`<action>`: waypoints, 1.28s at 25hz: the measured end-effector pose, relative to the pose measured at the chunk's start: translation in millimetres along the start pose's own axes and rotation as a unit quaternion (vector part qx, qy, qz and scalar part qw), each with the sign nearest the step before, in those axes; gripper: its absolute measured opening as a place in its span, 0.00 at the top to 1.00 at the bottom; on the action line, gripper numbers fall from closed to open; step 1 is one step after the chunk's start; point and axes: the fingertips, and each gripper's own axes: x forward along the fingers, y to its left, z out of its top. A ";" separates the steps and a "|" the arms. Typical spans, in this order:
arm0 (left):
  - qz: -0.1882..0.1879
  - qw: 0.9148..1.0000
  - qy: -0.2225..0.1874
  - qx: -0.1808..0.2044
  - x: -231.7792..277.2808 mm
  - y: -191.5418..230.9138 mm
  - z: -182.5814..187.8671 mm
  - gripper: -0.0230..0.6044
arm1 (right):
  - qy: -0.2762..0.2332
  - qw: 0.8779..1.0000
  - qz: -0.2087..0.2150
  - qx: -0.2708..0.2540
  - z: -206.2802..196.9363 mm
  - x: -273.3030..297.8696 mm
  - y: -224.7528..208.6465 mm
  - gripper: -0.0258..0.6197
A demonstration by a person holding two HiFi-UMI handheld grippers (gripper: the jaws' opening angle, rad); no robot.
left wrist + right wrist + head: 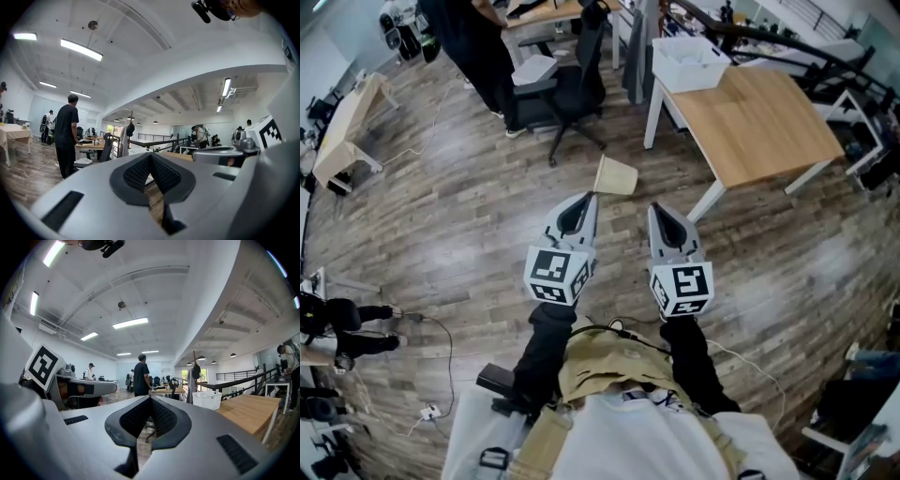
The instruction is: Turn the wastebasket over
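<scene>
A tan wastebasket (616, 175) lies tipped on its side on the wood floor, in the head view just beyond my grippers. My left gripper (587, 199) points level toward it, its tip close to the basket's near left side, jaws shut with nothing between them. My right gripper (659, 211) is held level beside it, a little to the right of the basket and short of it, also shut and empty. In the left gripper view (150, 156) and the right gripper view (151, 399) the dark pads meet, and the grippers' own bodies hide the basket.
A wooden table (759, 122) stands at the right with a white bin (689, 61) on it. A black office chair (567, 89) and a person in black (483, 47) are beyond the basket. A small table (347, 127) is far left. Cables lie on the floor.
</scene>
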 end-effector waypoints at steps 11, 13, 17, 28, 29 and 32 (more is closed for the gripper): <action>0.006 1.000 0.020 -0.009 22.4 5.8 -19.1 0.96 | 0.023 1.000 0.002 0.005 -20.4 11.1 -16.1 0.93; 0.006 1.000 0.021 -0.013 31.3 11.3 -23.2 0.96 | 0.028 1.000 0.001 0.004 -25.4 19.1 -19.7 0.93; 0.006 0.999 0.026 -0.022 57.2 30.3 -36.7 0.96 | 0.041 0.999 -0.003 0.010 -43.4 43.0 -30.8 0.93; 0.000 0.997 0.060 -0.053 198.4 146.7 -63.0 0.96 | 0.075 0.997 -0.022 0.017 -69.2 211.8 -89.0 0.93; 0.001 0.996 0.066 -0.059 212.4 161.4 -66.1 0.96 | 0.080 0.996 -0.022 0.019 -70.3 233.3 -93.2 0.93; 0.002 0.993 0.086 -0.075 254.2 206.9 -77.9 0.96 | 0.097 0.995 -0.017 0.032 -77.2 298.0 -102.7 0.93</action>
